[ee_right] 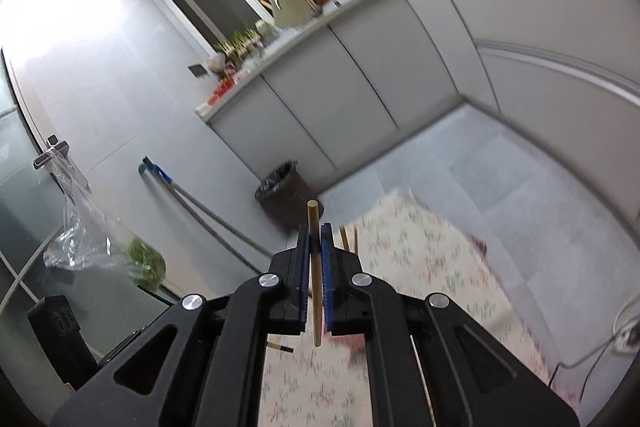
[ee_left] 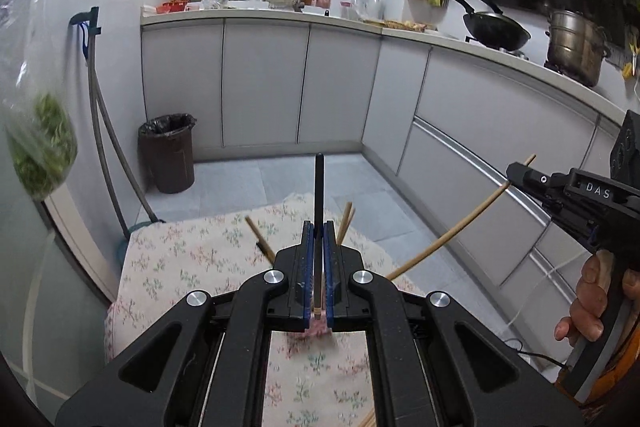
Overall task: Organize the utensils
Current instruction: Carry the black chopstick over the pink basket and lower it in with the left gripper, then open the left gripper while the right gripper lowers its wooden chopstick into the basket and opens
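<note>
At centre frame, above the floral-clothed table (ee_left: 180, 259), a black-tipped chopstick (ee_left: 319, 187) is clamped by the left gripper (ee_left: 319, 231) and a plain bamboo chopstick (ee_right: 314, 227) by the right gripper (ee_right: 315, 231), while loose bamboo chopsticks (ee_left: 346, 223) remain unsorted below.

The left gripper (ee_left: 319, 227) clamps a dark-tipped chopstick (ee_left: 319, 187) upright between its blue fingers (ee_left: 307, 259), above a desk (ee_left: 168, 259) draped in a floral cloth where more chopsticks (ee_left: 345, 223) poke out on either side. At right, a hand (ee_left: 592, 307) holds the right gripper (ee_left: 516, 173), closed on a pale wooden chopstick (ee_left: 448, 235) that slants across grey cabinets. Behind, a bin (ee_left: 168, 151) stands on the floor, and a wok (ee_left: 496, 27) and steel pot (ee_left: 576, 47) sit on the stove.
</note>
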### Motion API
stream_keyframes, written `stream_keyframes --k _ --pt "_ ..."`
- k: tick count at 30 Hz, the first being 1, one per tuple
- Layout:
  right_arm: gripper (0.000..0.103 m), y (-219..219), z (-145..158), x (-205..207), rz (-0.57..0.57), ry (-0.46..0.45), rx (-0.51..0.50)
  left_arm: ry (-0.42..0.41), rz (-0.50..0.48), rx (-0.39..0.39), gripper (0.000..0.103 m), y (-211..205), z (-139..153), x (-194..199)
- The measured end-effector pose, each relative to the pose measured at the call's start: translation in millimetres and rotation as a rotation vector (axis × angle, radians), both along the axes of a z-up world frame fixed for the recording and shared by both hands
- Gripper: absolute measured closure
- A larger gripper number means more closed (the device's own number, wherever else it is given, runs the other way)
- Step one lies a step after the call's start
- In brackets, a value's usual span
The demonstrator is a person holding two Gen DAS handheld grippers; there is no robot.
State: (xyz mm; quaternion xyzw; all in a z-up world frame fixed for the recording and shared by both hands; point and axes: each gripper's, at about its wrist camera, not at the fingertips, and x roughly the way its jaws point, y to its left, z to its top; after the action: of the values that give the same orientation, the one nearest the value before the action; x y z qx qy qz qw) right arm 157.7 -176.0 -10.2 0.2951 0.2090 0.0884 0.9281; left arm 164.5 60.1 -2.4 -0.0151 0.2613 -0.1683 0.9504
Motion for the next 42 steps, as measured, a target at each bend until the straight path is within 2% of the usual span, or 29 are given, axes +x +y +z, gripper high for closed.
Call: stream_keyframes --k 3,6,11,14,18,21,24,32,36,41,42 --pt "0.097 6.3 13.0 19.7 -0.006 -0.035 -0.028 0.009 0.007 -0.007 0.099 -3.0 -0.9 19.4" --pt "0.097 15.3 14.5 39.4 -0.004 -0.046 -0.071 0.043 0.018 -0.003 0.099 -5.1 -15.4 38.9" --pt "0.097 30.6 -9.9 66.2 0.014 -0.019 -0.140 0.124 0.014 -0.031 0.098 -4.5 -57.5 69.4" --pt "0.097 36.2 -25.8 76.5 0.031 0.008 -0.168 0.176 0.032 -0.020 0.098 -3.1 -81.6 76.6" --pt "0.097 40.2 -32.1 78.5 0.036 0.017 -0.175 0.137 0.066 -0.065 0.098 11.5 -68.4 69.9" --pt "0.097 45.1 -33.3 77.9 0.040 0.022 -0.187 0.101 0.083 -0.073 0.097 15.7 -56.2 61.9" --pt "0.097 50.6 -37.1 77.7 0.040 0.033 -0.207 0.101 0.088 -0.077 0.093 15.0 -50.3 62.9" --pt "0.097 65.7 -48.4 83.6 0.055 0.054 -0.258 0.125 0.091 -0.072 0.089 10.4 -57.5 72.4" --pt "0.097 72.6 -71.7 97.8 0.090 0.079 -0.267 0.135 0.103 -0.078 0.085 12.0 -60.0 75.2" --pt "0.094 74.5 -87.9 108.3 0.120 0.116 -0.248 0.131 0.114 -0.073 0.079 14.4 -60.0 72.5" --pt "0.089 72.8 -84.8 106.3 0.113 0.101 -0.242 0.128 0.119 -0.077 0.078 15.8 -59.2 72.0"
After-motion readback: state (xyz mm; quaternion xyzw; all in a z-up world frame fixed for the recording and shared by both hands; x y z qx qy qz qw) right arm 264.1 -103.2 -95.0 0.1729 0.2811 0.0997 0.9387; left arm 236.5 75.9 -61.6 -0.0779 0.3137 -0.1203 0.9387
